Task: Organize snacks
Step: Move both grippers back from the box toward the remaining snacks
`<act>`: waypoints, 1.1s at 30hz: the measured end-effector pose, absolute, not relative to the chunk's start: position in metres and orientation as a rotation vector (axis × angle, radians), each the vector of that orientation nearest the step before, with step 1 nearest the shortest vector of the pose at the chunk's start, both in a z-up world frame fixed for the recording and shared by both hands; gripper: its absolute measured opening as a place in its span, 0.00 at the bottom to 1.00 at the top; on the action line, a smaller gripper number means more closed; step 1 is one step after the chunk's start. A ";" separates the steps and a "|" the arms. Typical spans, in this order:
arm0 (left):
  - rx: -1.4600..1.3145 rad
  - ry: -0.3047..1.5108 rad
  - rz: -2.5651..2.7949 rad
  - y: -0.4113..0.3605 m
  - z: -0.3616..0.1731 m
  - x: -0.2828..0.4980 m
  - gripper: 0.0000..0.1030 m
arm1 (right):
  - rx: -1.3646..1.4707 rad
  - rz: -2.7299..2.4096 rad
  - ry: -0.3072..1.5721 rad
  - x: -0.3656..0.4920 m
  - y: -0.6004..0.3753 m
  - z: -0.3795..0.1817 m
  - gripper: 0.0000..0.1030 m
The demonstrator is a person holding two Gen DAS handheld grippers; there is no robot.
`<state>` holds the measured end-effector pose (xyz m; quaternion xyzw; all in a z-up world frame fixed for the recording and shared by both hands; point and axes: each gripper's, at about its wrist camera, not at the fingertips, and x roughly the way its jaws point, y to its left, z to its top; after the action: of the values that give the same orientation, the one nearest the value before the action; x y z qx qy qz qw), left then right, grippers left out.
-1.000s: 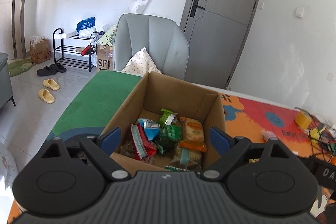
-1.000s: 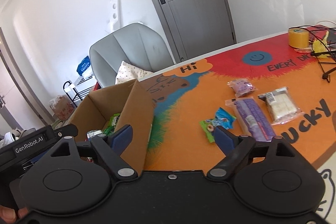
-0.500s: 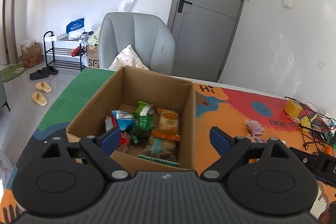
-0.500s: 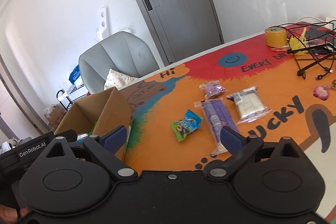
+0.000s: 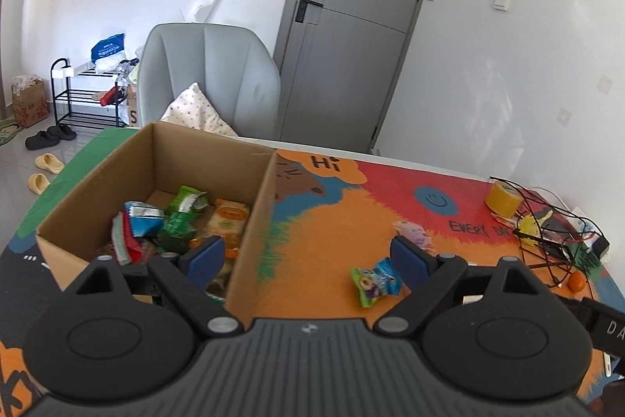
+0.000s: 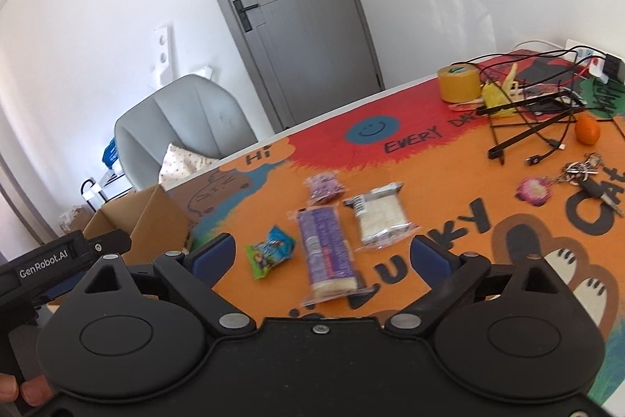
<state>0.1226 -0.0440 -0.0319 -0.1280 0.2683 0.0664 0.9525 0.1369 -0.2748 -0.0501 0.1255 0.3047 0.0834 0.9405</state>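
Note:
A cardboard box (image 5: 254,217) holds several snack packets (image 5: 175,221); it also shows in the right wrist view (image 6: 156,221). On the orange mat lie a green-blue candy packet (image 6: 271,251) (image 5: 375,280), a long purple packet (image 6: 326,253), a clear packet of white wafers (image 6: 381,217) and a small purple packet (image 6: 324,186) (image 5: 414,233). My left gripper (image 5: 308,256) is open and empty over the box's right wall. My right gripper (image 6: 322,253) is open and empty above the long purple packet.
A yellow tape roll (image 6: 459,85), black cables and a wire stand (image 6: 527,120), an orange fruit (image 6: 588,129) and keys with a pink charm (image 6: 554,182) lie at the right of the table. A grey chair (image 5: 211,77) stands behind the table.
Both grippers have swung right, away from the box and toward the loose packets on the mat. Both stay open and empty.

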 end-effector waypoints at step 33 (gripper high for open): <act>-0.189 0.736 0.137 -0.101 -0.094 0.226 0.88 | 0.288 0.167 0.776 0.228 -0.305 -0.111 0.85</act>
<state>0.2258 -0.1008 -0.0942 -0.0922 0.3588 0.0670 0.9264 0.2279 -0.3050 -0.1112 0.1396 0.3765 0.0810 0.9122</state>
